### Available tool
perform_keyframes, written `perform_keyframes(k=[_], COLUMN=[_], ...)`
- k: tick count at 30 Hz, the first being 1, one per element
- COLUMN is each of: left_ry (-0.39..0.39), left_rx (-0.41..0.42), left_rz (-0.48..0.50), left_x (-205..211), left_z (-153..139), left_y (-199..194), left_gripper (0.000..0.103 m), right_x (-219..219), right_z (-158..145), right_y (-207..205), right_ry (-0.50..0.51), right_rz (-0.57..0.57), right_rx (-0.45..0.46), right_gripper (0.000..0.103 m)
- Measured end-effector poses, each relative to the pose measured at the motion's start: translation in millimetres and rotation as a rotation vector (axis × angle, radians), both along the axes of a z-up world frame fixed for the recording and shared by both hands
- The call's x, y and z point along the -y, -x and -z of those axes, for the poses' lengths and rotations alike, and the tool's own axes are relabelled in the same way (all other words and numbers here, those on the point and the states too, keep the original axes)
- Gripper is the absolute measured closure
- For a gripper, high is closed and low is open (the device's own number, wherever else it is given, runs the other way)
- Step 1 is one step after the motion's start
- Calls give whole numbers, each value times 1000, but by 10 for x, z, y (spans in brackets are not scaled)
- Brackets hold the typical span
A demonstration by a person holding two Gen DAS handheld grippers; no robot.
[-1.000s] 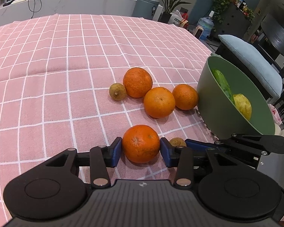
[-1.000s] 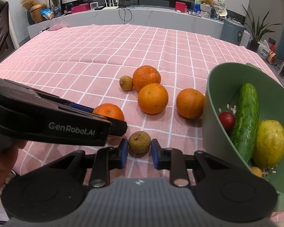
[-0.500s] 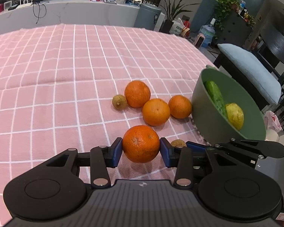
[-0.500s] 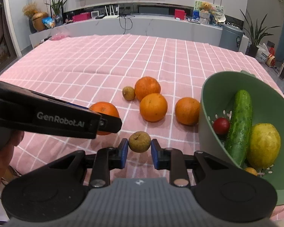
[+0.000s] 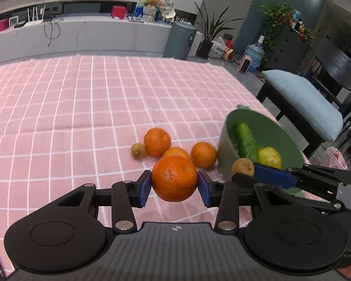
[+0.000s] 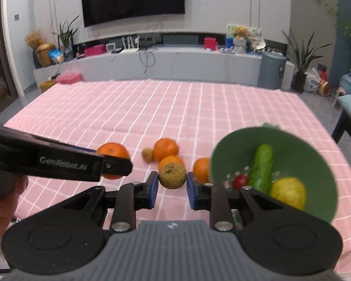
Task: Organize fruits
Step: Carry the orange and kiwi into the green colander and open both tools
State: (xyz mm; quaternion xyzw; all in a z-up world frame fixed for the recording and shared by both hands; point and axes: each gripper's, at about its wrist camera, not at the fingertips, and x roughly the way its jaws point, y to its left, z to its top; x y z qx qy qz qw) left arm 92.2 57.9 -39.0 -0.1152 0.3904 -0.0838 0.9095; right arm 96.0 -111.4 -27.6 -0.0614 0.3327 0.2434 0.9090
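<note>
Left gripper (image 5: 174, 186) clamps an orange (image 5: 174, 178), right gripper (image 6: 170, 182) a small brown fruit (image 6: 172, 175) (both aloft), beside the green bowl (image 6: 316, 145); colliding could dislodge either.

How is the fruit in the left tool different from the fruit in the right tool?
The orange in the left tool is bigger and bright orange; the small brown fruit in the right tool is dull brown-green. Both are round and gripped above the tablecloth.

"GenRobot.AI" is printed in white on the left gripper (image 6: 114, 164).
</note>
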Motion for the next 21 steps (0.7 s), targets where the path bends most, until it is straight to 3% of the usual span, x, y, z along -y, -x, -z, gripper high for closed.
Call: perform_keyframes(k=[8,21], left_ry=[7,-34], left_rx=[38,21], left_rz=[52,190], left_x=[328,1005], left_z=[-234,-293], left_y=[-122,-488], left_gripper=[56,55], right_x=[409,1023], right_z=[-275,-345], right_y=[-39,-320], right_ry=[13,79], right_rz=[72,163], right_rx=[63,21], right_gripper=[81,81])
